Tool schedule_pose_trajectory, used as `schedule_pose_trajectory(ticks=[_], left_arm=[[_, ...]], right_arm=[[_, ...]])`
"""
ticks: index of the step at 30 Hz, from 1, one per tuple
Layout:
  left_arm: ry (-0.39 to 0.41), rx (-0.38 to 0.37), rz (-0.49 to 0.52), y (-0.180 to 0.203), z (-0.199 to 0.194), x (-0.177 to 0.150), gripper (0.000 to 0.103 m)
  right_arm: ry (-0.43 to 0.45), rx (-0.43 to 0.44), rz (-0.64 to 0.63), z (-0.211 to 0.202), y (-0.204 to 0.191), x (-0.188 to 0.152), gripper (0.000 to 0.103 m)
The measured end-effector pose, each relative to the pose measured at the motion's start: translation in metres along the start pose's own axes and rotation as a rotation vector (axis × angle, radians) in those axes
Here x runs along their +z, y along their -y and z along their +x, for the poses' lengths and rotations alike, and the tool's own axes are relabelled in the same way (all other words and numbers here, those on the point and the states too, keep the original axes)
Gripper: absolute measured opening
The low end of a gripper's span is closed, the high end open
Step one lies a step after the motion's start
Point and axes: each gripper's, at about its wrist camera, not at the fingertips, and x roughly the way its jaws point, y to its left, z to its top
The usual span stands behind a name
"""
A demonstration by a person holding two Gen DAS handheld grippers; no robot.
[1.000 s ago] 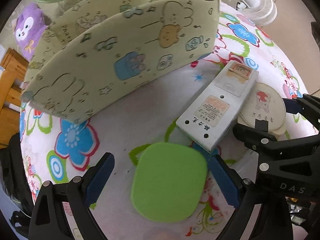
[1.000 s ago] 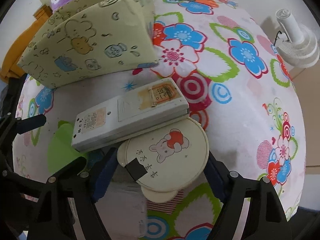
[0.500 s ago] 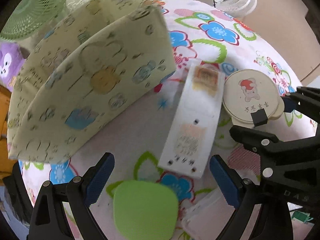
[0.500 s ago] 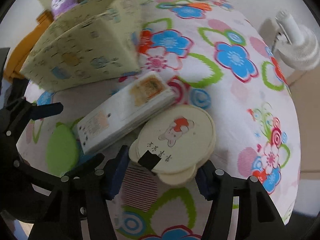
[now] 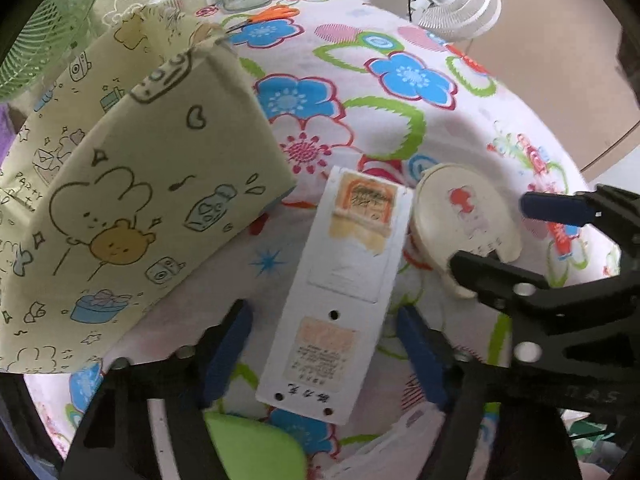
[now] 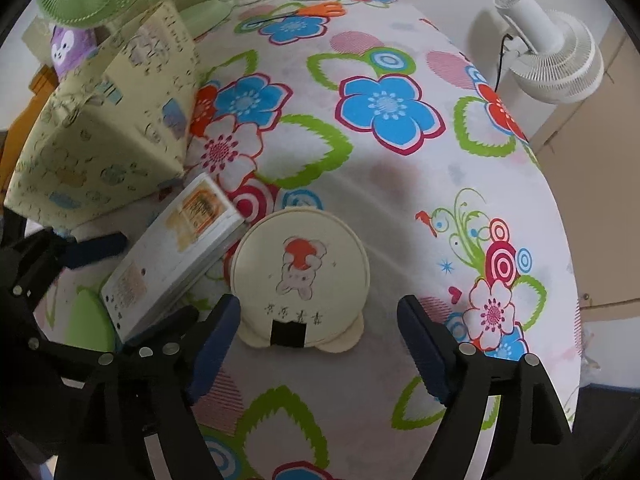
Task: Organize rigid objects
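Left wrist view: left gripper (image 5: pixel 322 354) points steeply down over the white remote (image 5: pixel 340 292), jaws closing, remote's near end between the blue pads, pads not yet pressing it. The remote lies flat on the flowered tablecloth (image 5: pixel 360 80), just right of the yellow fabric storage box (image 5: pixel 132 200). Its long axis runs away from the camera, far end tilted slightly right and toward the box's corner, stickered back face up. Risk: the grip is low on a long body, so the far end may swing, knock the round cream lid (image 5: pixel 464 216) touching its right edge, or slip from the pads. The green pad (image 5: pixel 256 448) under its near end could drag along.

Right wrist view: right gripper (image 6: pixel 320 344) is opening, the round lid partly between the pads and untouched. The remote lies left of the lid, long axis diagonal toward the storage box. Risk: the two grippers are crowded here and may collide.
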Motion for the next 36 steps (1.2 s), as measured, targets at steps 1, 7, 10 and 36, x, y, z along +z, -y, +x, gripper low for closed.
schedule_pose_trajectory(ticks=[1,7,10,36], left_arm=[[0.002,-0.005,0.012,0.003,-0.001,0.002,0.056],[-0.014,-0.004,0.006,0.003,-0.009,0.007,0.048],[-0.012,0.02,-0.001,0.001,-0.013,0.006,0.048],[0.067,0.025,-0.155,-0.047,-0.06,-0.081,0.046]], right_arm=[[0.002,0.004,-0.001,0.0,-0.001,0.001,0.084],[-0.003,-0.004,-0.013,0.009,-0.009,0.016,0.084],[-0.015,-0.014,-0.018,0.014,-0.011,0.016,0.084],[0.041,-0.039,-0.133,-0.019,-0.065,0.004,0.076]])
